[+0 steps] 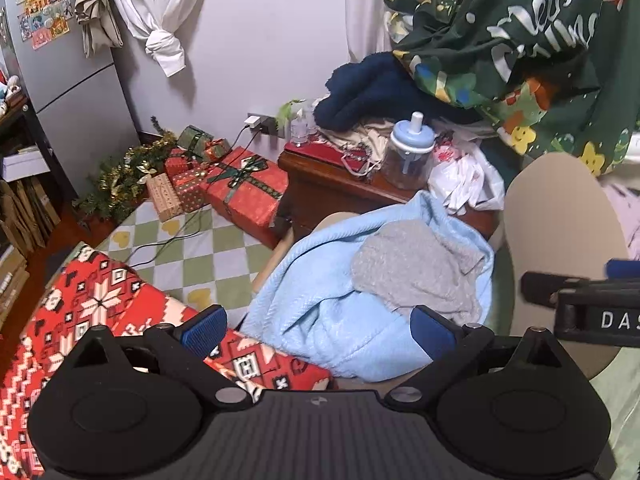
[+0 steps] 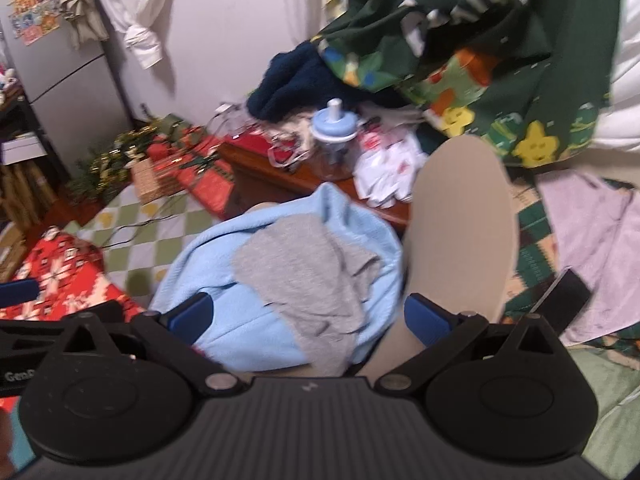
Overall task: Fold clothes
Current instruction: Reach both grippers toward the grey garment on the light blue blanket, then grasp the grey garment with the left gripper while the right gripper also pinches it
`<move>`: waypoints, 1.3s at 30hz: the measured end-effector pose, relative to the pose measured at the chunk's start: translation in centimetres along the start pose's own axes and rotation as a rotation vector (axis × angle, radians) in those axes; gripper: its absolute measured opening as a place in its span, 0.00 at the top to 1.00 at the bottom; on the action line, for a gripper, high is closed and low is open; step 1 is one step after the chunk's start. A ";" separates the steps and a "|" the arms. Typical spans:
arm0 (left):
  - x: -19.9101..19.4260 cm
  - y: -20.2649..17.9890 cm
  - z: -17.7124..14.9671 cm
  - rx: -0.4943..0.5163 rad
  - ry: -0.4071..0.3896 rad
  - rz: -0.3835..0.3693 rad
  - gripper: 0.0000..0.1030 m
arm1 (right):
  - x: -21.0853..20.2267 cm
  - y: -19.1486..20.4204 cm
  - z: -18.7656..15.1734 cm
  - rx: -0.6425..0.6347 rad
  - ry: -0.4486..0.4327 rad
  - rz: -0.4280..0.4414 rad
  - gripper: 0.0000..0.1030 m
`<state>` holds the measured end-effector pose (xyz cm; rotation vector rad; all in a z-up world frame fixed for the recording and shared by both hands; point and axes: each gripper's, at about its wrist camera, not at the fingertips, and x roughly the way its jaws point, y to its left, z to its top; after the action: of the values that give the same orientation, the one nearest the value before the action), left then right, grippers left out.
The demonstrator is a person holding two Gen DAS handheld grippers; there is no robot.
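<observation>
A crumpled light blue knitted garment (image 1: 352,288) lies in a loose heap draped over a rounded pale wooden chair (image 1: 560,240), with a smaller grey fleecy cloth (image 1: 420,272) bunched on top of it toward the chair's tall back. Neither piece shows a flat fold; both are rumpled, so the pile reads as clothes waiting to be laid out, though one moment cannot say whether these are next or set aside. The left hand-held gripper (image 1: 320,330) hangs just short of the blue heap with its blue-padded fingers spread wide and nothing between them; the heap lies straight ahead and slightly to its right. The right hand-held gripper (image 2: 308,316) is likewise wide apart and empty, and the grey cloth runs directly between its fingers, its long axis slanting from the near edge of the seat up toward the chair back. By that view the right one sits nearer the grey cloth, the left nearer the blue garment's lower edge. A red patterned blanket (image 1: 100,300) covers the surface at the left.
</observation>
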<state>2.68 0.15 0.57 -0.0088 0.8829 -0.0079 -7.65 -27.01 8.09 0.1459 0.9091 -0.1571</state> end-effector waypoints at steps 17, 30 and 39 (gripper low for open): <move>5.7 0.9 4.1 -0.081 -0.007 -0.057 0.04 | 5.5 -1.5 10.2 -0.184 0.004 0.196 0.00; 15.7 2.0 3.6 -0.268 0.143 -0.134 0.12 | 19.7 1.7 12.7 -0.372 0.233 0.231 0.04; 20.4 1.0 2.7 -0.279 0.192 -0.179 0.36 | 29.7 2.3 11.9 -0.432 0.362 0.196 0.27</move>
<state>17.71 0.97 -13.56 -0.3532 1.0670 -0.0538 19.92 -29.20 -8.12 -0.1442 1.2614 0.2569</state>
